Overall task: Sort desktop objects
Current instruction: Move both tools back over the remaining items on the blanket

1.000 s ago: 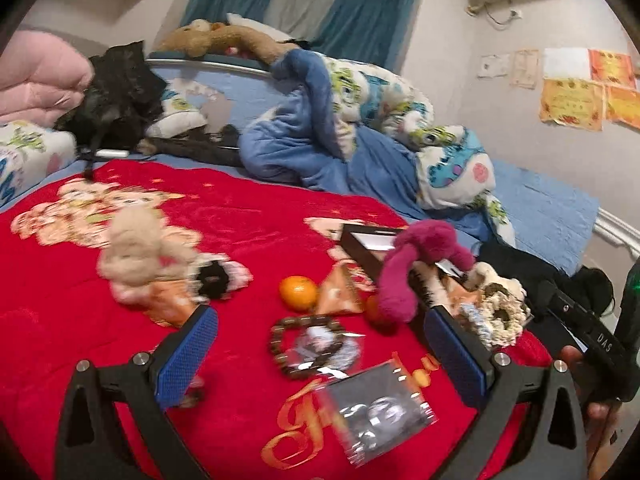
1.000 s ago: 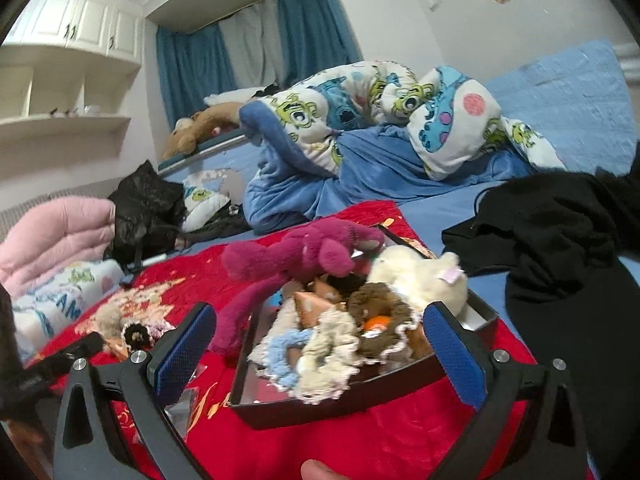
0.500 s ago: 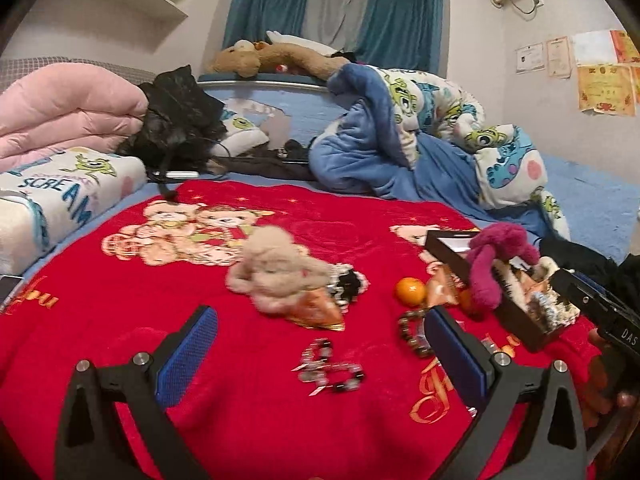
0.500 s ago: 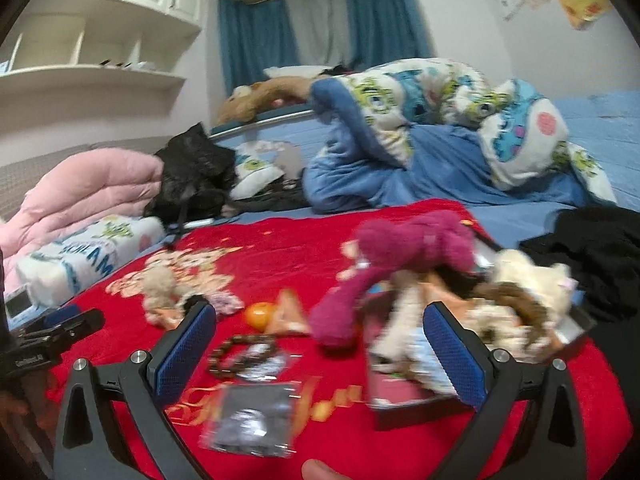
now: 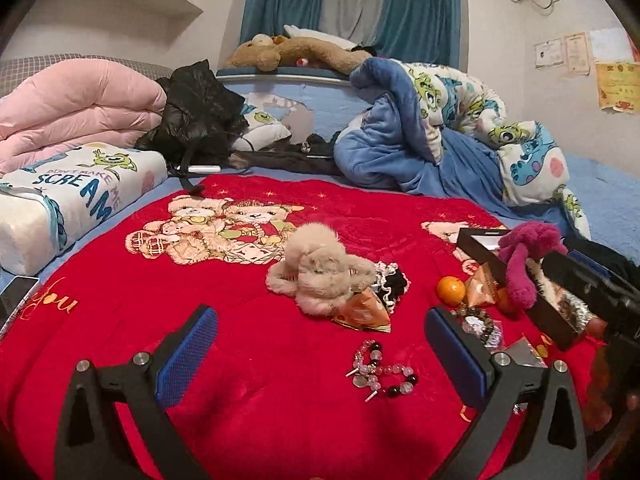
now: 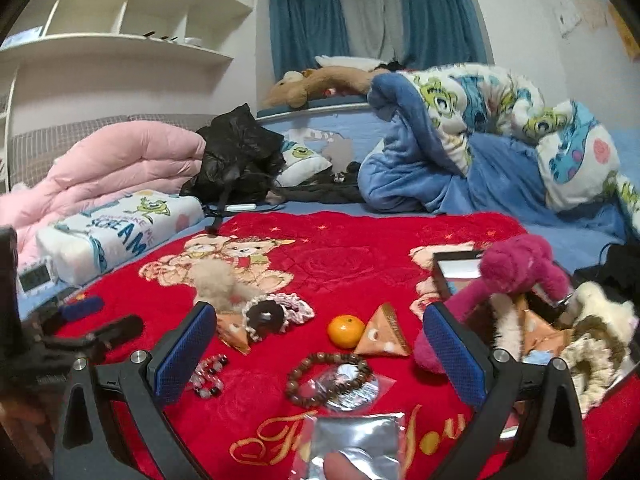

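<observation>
Loose items lie on a red blanket (image 5: 248,344). My left gripper (image 5: 320,352) hangs open and empty above it, near a clear-and-black bead bracelet (image 5: 380,370). Ahead sit a beige plush (image 5: 320,272), an orange triangular packet (image 5: 364,310), a black-and-white scrunchie (image 5: 392,280) and a tangerine (image 5: 451,289). My right gripper (image 6: 320,352) is open and empty over a brown bead bracelet (image 6: 330,376) and a silver foil packet (image 6: 356,440). A tangerine (image 6: 346,331) and a triangular packet (image 6: 384,334) lie beyond. The black box (image 6: 452,264) at right holds a magenta plush (image 6: 512,280) and other soft items.
A pink quilt (image 5: 76,108), a printed pillow (image 5: 80,196), a black bag (image 5: 200,112) and a blue blanket heap (image 5: 420,140) ring the red blanket. A phone (image 5: 16,292) lies at the left edge. Black clothing (image 6: 612,264) lies at the right.
Both views have swung left, away from the box and toward the middle of the blanket. The beige plush and bead bracelets now sit between or ahead of the open fingers. Nothing was picked up.
</observation>
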`<state>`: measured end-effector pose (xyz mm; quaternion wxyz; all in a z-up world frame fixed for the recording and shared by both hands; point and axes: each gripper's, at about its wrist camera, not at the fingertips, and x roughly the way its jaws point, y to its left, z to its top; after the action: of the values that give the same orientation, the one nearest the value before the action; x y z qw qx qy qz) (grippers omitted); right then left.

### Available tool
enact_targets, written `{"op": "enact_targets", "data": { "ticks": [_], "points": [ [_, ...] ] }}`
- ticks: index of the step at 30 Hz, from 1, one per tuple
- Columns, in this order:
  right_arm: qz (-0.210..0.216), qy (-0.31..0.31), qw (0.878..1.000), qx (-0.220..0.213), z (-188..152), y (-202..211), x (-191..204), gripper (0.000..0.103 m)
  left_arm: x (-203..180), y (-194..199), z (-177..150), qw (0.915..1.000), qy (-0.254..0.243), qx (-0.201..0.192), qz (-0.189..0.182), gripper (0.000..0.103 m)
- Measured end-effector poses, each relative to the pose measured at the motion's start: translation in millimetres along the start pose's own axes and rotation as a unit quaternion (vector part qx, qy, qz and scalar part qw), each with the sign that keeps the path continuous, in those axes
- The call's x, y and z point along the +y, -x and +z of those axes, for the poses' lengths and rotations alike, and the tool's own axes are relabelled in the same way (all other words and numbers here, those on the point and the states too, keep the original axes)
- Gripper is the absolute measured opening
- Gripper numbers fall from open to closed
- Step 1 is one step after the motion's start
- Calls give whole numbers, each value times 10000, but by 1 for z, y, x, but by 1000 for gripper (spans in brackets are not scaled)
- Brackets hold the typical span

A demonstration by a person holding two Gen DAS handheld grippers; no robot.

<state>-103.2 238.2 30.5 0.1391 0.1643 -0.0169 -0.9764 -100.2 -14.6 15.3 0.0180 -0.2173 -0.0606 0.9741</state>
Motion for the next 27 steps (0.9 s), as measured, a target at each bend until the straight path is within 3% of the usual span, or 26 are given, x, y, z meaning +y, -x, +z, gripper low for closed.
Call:
{"op": "enact_targets", "data": {
  "ticks": [7, 10, 12, 14, 20, 27],
  "points": [
    [221, -576, 9978, 259, -3, -31, -18, 103, -14, -43, -2, 9979, -252, 588, 88, 103],
    [74, -554, 9970, 529, -11, -49, -23, 103, -15, -62, -8, 9952, -255, 944, 85, 103],
    [160, -754, 9938, 802, -20, -62, -31, 90, -17, -72, -12, 9929, -277, 1150, 122, 103],
    [231, -1022, 9891, 1036, -28, -70, -41, 84, -18, -82, -18, 9902, -300, 1360, 140, 103],
    [166, -1592, 9781, 1328, -44, -78, -63, 84, -30, -89, -27, 9876, -568, 1416, 378, 103],
    [126, -1514, 9750, 1621, -48, -88, -60, 83, -38, -100, -31, 9810, -783, 1709, 477, 103]
  ]
}}
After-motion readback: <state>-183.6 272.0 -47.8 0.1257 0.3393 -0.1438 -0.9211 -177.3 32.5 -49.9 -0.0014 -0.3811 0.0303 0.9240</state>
